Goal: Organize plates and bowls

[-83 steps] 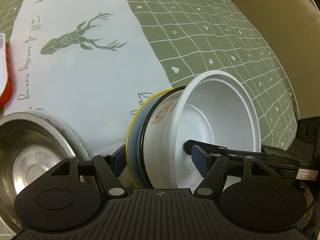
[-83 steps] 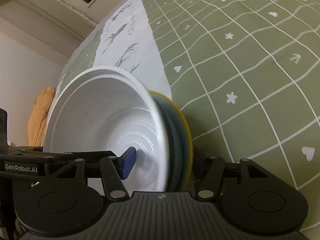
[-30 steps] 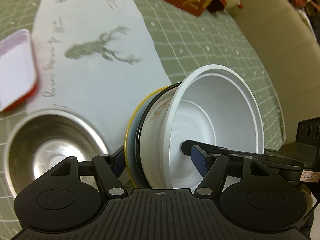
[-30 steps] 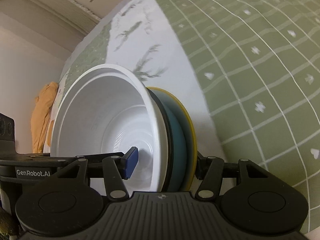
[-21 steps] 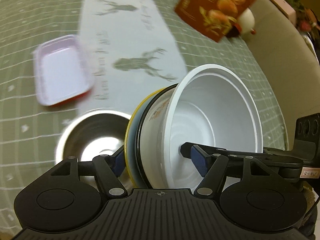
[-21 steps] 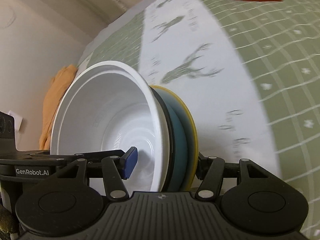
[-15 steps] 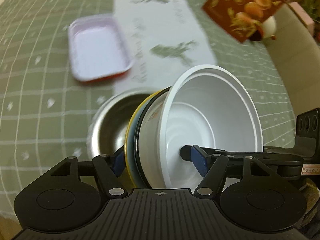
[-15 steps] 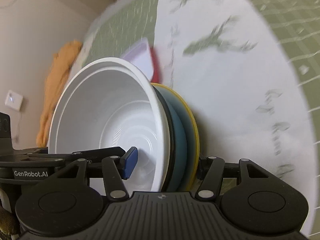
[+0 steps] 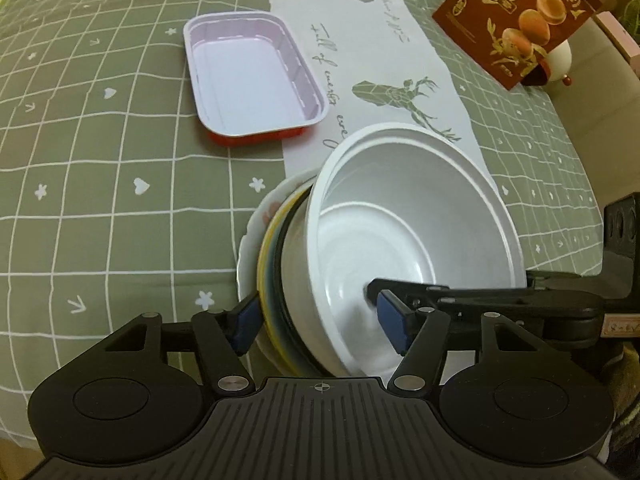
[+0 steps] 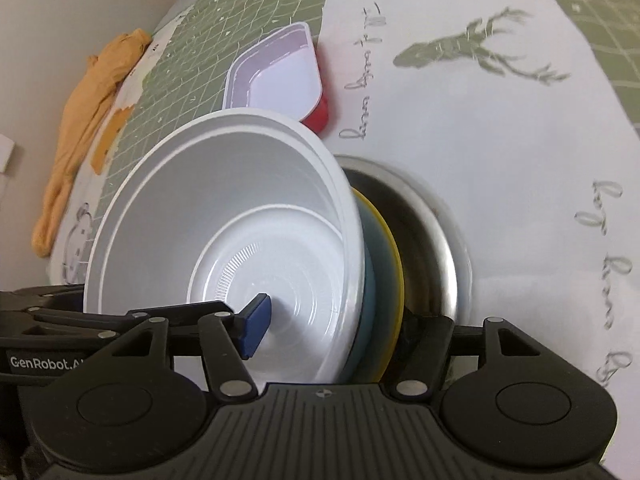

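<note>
The green checked tablecloth [image 9: 100, 184] is now showing a red-bottomed tray [image 9: 252, 80] formerly at the edge, while the tilted stack of bowls and plates [image 9: 408, 232] is hanging over the steel bowl [image 10: 436, 248], the left gripper [image 9: 320, 320] closing on it and the right gripper [image 10: 336, 320] opening around it.

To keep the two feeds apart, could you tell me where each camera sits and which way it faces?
Left wrist: on the left gripper, looking down at the bowl stack between its closing jaws; the other gripper's finger enters from the right.
Right wrist: on the right gripper, jaws opening around the bowl stack, facing across it; the other's finger enters left.
Shared: bowl stack, tray, deer tablecloth.
</note>
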The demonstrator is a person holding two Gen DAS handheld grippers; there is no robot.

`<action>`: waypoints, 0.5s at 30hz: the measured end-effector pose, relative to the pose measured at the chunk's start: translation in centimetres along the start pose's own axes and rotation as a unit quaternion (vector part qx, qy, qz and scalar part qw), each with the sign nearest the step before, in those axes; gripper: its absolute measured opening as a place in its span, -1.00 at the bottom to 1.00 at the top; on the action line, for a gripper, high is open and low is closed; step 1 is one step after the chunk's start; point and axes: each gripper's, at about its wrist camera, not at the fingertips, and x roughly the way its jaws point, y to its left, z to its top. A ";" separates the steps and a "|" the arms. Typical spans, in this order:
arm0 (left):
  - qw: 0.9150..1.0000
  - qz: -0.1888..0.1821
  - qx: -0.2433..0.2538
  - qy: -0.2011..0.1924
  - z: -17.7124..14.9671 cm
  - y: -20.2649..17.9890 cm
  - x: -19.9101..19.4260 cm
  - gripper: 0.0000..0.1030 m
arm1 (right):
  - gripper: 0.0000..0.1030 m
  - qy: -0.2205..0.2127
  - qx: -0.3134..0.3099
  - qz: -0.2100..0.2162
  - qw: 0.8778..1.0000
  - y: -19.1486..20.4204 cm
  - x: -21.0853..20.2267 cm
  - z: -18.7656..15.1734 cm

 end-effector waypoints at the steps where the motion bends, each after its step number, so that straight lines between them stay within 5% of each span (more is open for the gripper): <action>1: 1.000 -0.001 0.000 0.001 0.0 0.1 -0.1 0.14 | 0.22 -0.003 -0.002 -0.005 1.000 0.0 -0.1 0.2; 7: 1.000 -0.008 0.009 -0.015 -0.1 0.0 -1.2 -0.22 | 0.23 -0.025 0.001 -0.015 1.000 -0.3 -1.1 0.8; 15: 0.999 -0.021 0.007 -0.025 0.2 -0.1 -2.1 -0.22 | 0.23 -0.048 -0.014 -0.033 0.998 -0.3 -2.7 0.7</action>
